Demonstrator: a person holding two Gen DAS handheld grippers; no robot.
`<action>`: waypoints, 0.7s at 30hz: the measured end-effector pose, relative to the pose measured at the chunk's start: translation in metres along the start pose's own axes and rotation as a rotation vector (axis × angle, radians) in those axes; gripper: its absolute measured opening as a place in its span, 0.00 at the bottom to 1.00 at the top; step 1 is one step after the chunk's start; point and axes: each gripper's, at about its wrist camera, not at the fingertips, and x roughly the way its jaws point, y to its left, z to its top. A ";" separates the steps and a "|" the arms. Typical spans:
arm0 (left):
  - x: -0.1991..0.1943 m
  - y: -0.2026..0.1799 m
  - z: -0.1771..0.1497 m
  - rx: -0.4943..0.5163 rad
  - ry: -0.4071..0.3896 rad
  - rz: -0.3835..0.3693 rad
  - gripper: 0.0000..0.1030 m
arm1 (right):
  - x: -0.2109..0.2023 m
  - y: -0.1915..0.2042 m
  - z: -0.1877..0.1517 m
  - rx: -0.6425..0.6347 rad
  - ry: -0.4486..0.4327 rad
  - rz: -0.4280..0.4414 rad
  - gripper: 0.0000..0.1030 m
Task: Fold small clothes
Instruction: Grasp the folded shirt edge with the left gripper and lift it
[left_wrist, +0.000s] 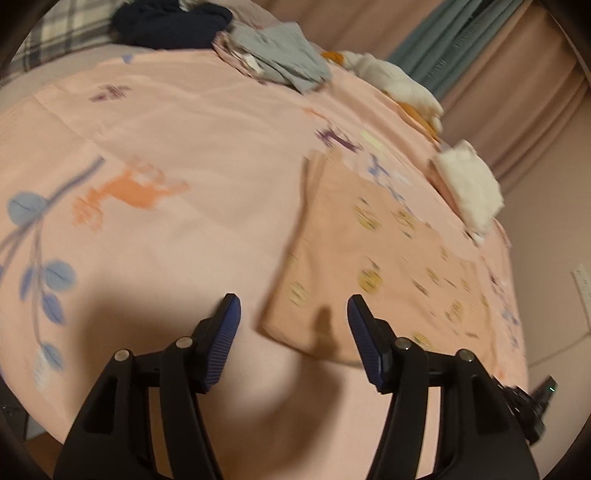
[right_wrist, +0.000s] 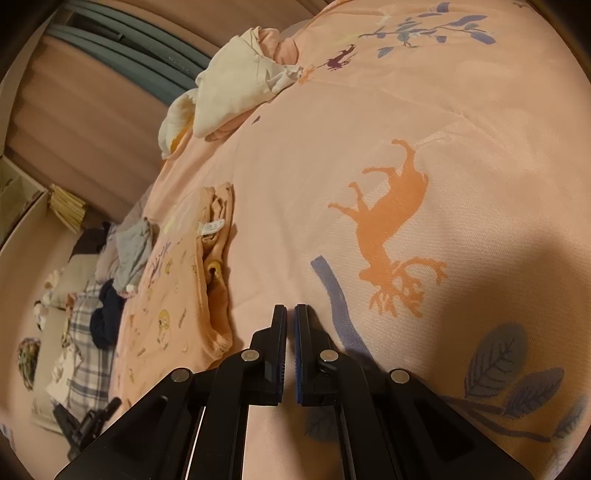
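- The left hand-held gripper (left_wrist: 293, 314) hangs over the pink bedspread (left_wrist: 207, 122) with its jaws standing well apart and nothing between the blue pads (left_wrist: 227, 343); the near left corner of the garment lies below the gap, not pinched.
- The task's thing, a small peach garment (left_wrist: 373, 258) printed with little yellow figures, lies flat on the bed, folded into a rough rectangle, to the right of the middle in the left wrist view (that view is blurred, so the print cannot be made out).
- In the right wrist view the same peach garment (right_wrist: 173, 295) lies to the left of the gripper, with a white label (right_wrist: 212, 226) showing near its far end and a bunched edge along its right side.
- The right hand-held gripper (right_wrist: 290, 314) has its jaws pressed nearly together and empty; it sits just above bare bedspread, beside the garment's edge but apart from it.
- An orange deer print (right_wrist: 391, 218) and a blue leafy branch (right_wrist: 517, 373) mark the bedspread to the right of that gripper.
- Farther off on the bed lie a grey garment (left_wrist: 284, 59), a dark navy heap (left_wrist: 170, 22) and a white, crumpled heap (left_wrist: 399, 85); another white piece (left_wrist: 469, 184) sits at the bed's right edge.
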 end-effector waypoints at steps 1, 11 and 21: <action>0.001 -0.003 -0.002 0.003 0.020 -0.020 0.59 | 0.000 0.000 0.000 0.004 -0.001 0.001 0.00; 0.020 -0.027 -0.018 -0.039 0.150 -0.205 0.64 | 0.000 0.001 -0.002 0.001 -0.006 -0.005 0.00; 0.047 -0.018 0.007 -0.191 0.017 -0.168 0.38 | 0.000 0.004 -0.001 0.010 -0.025 -0.028 0.00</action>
